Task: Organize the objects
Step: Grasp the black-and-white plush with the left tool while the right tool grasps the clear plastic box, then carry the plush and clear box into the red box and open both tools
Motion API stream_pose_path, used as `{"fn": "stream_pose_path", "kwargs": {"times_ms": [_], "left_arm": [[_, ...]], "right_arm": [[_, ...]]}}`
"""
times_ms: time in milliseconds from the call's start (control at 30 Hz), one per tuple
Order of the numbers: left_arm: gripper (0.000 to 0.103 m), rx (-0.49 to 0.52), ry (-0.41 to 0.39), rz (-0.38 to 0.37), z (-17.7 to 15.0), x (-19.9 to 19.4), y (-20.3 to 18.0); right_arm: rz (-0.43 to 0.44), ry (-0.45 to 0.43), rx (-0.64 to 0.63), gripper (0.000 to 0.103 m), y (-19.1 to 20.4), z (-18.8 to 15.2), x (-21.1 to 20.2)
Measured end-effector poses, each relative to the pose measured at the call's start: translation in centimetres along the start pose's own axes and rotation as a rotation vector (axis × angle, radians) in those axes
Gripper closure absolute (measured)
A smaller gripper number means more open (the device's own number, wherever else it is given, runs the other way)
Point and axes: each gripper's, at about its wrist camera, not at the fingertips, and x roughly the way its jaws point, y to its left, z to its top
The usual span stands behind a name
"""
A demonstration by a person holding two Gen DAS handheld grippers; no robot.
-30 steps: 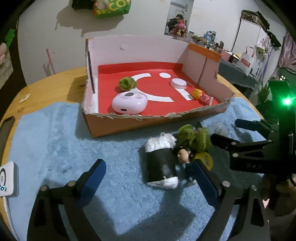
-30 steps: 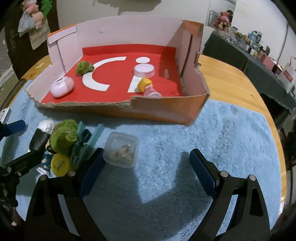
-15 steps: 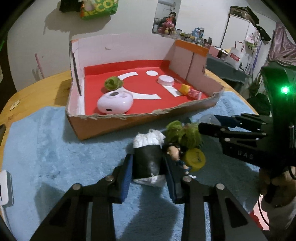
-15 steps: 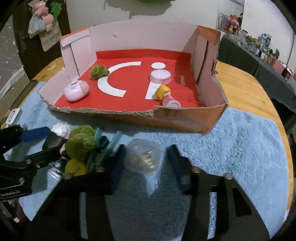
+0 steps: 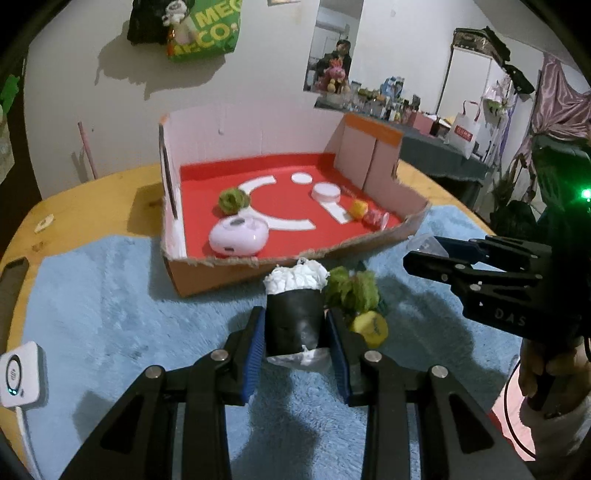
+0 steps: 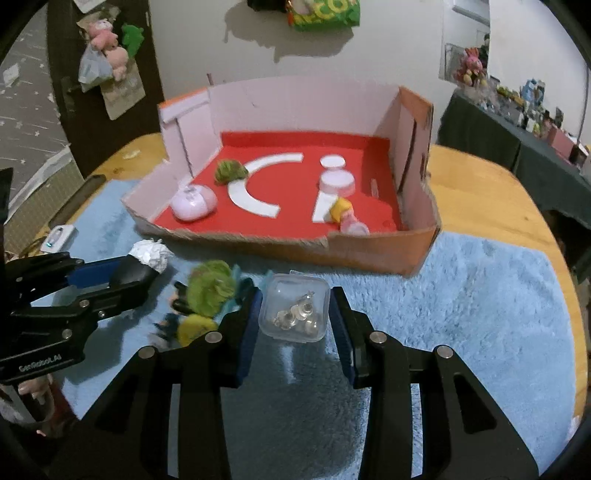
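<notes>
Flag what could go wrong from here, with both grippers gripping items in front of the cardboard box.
1. The left gripper pinches the black roll only at its sides; the white stuffing at both ends could shed or the roll could slip.
2. The clear plastic case in the right gripper looks smooth and might pop out.
3. The box's torn front wall could catch either item going in.

You are in a lived-in home room, at a round wooden table (image 6: pixel 491 192) spread with a fluffy blue rug (image 6: pixel 461 314). Soft toys hang in a bag on the dark door (image 6: pixel 62 74) to your left, and a green snack bag (image 5: pixel 207 29) is pinned to the white wall. Behind, a long side table with a dark cloth (image 6: pixel 498 136) is crowded with figurines and small boxes, with a white paper shopping bag (image 5: pixel 463 133) beside it.
</notes>
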Motion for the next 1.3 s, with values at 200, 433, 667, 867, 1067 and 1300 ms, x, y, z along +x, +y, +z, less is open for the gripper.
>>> {"fn": "stream_pose_path", "kwargs": {"times_ms": [200, 433, 667, 867, 1067, 1300], "left_arm": [[0.068, -0.002, -0.024, -0.013, 0.5, -1.0, -0.2], [0.068, -0.012, -0.029, -0.05, 1.5, -1.4, -0.5], [0.068, -0.006, -0.025, -0.083, 5.1, -0.6, -0.7], [0.068, 0.007, 0.027, -0.105, 8.6, 2.2, -0.7], [0.068, 0.028, 0.11, -0.121, 11.4, 5.7, -0.2], [0.068, 0.065, 0.227, -0.121, 12.7, 9.6, 0.4]], "right_arm": [[0.017, -0.027, -0.02, 0.067, 0.8, 0.5, -1.2], [0.054, -0.029, -0.017, 0.067, 0.9, 0.9, -1.4], [0.063, -0.04, -0.059, 0.067, 0.8, 3.4, -1.5], [0.078, 0.008, -0.087, 0.067, -0.1, 5.7, 0.7], [0.132, 0.107, -0.118, 0.067, -1.0, 7.4, 4.0], [0.179, 0.224, -0.172, 0.067, -1.6, 8.1, 7.1]]}}
